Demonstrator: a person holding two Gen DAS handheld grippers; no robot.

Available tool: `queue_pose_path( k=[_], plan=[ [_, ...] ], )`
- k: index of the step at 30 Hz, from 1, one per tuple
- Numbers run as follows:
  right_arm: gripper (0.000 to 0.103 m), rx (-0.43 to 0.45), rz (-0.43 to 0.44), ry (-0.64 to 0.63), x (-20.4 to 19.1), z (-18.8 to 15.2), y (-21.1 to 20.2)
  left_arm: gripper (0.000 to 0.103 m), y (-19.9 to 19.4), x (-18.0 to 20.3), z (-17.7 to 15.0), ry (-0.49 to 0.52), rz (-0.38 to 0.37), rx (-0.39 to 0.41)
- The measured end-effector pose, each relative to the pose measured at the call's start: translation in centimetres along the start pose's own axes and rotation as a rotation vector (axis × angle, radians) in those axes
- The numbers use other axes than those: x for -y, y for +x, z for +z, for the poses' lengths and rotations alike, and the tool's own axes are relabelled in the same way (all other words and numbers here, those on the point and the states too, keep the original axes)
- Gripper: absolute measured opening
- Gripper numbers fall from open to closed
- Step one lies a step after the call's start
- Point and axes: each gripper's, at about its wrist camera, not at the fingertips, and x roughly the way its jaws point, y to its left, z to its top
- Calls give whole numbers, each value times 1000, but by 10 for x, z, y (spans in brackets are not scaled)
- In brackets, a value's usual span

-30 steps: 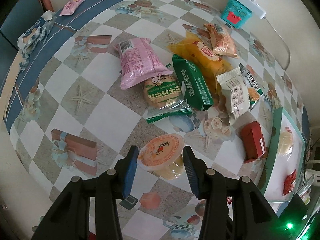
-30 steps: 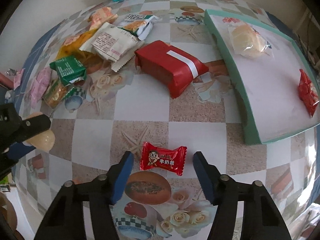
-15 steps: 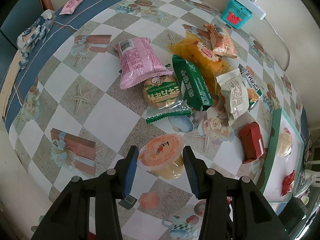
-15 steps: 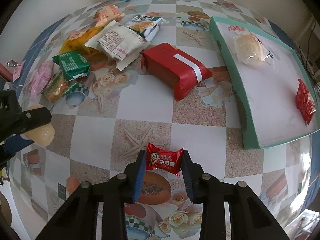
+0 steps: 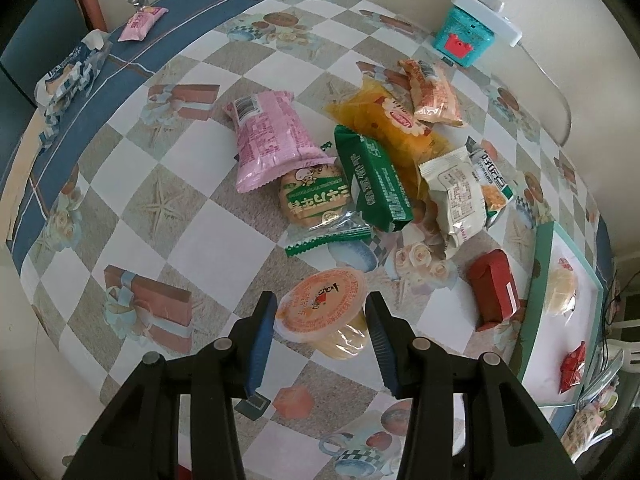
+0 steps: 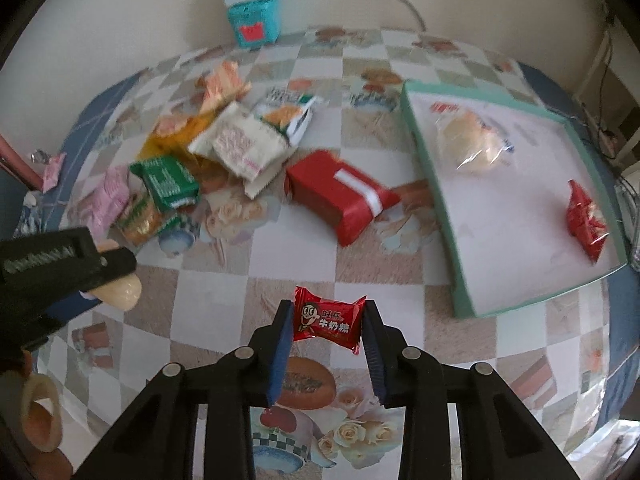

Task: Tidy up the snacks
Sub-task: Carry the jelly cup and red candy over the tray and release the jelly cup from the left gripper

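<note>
- Red candy [image 6: 329, 319]: your right gripper [image 6: 327, 330] is pinching only its crinkly wrapper, so it could be slipping out before reaching the tray [image 6: 434, 148].
- Jelly cup [image 5: 323, 309]: your left gripper [image 5: 321, 328] is clamping its tapered sides; squeezing harder risks popping it loose.

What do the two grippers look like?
Both match: the left gripper and right gripper are matte black plastic, each with two forked arms. Silver round fasteners sit on the arms. The fingers carry blue ribbed pads. No cables, markings or sleeves show.

A home, by the look of it: a desk [image 5: 120, 184] under a printed check oilcloth with roses and starfish, pushed against a plain wall, a power strip [image 5: 490, 4] at its far edge, packaged snacks [image 5: 372, 160] scattered across it.
</note>
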Motion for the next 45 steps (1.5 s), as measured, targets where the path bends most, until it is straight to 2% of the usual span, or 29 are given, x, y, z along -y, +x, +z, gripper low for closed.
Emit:
queue_pose_path(
  k=[11, 17, 23, 34, 41, 45],
  plan=[
    [35, 67, -18, 60, 34, 9, -22, 47, -11, 16, -2, 42, 3, 43],
    [35, 79, -32, 115, 56, 16, -25, 47, -17, 38, -9, 96, -4, 63],
    [35, 89, -59, 220, 98, 21, -26, 47, -25, 77, -25, 200, -1, 97],
    [36, 105, -158, 441, 190, 21, -33, 48, -22, 158, -64, 394, -36, 100],
    [36, 112, -187, 525, 228, 16, -35, 48, -15, 210, -87, 551, -57, 106],
    [36, 114, -189, 557, 243, 14, -35, 48, -9, 231, -97, 608, -60, 113]
  ],
)
